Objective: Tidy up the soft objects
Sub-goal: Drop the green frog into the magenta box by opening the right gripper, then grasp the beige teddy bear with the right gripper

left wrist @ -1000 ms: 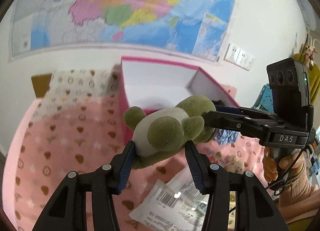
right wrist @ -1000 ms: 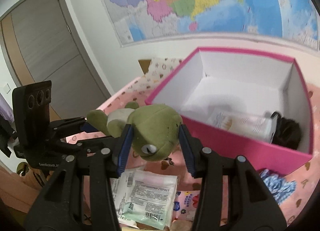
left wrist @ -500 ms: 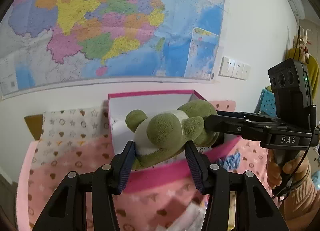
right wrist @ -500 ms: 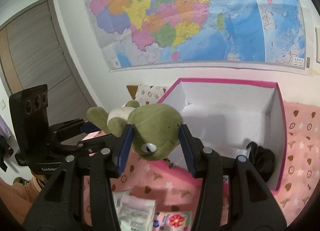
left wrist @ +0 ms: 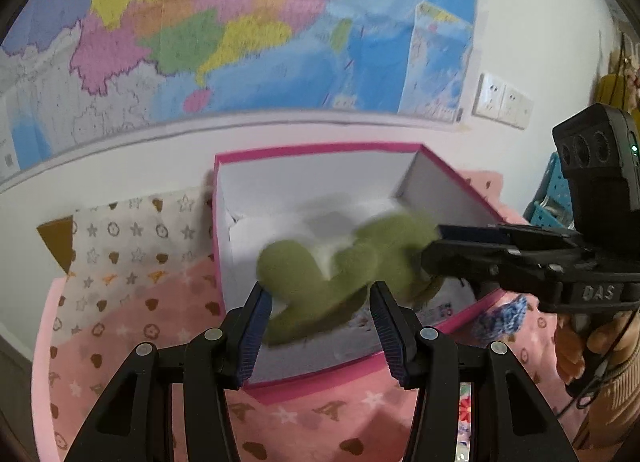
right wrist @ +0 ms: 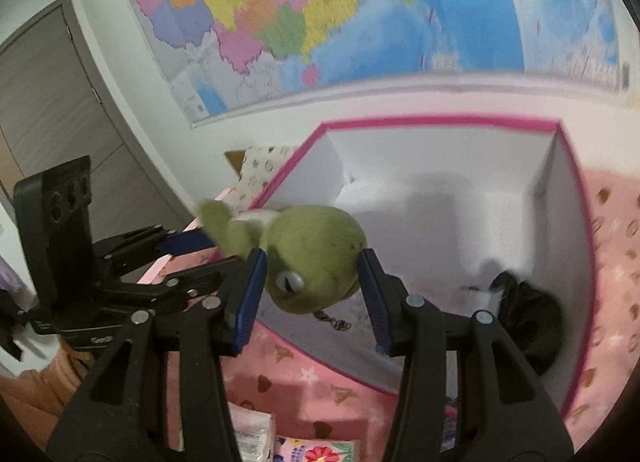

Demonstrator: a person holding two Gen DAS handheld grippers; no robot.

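Two tongs clamped one green plush frog [right wrist: 316, 258] above the open pink box [right wrist: 576, 262]: right tongs [right wrist: 312, 290] on its head, left tongs [left wrist: 316, 322] on its body. Light and squashy, it seemed best gripped across those plump parts.

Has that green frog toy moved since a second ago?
Yes. The green frog toy, clamped between both grippers, was short of the pink box over the bedspread a second ago; now it hangs over the box's open white inside.
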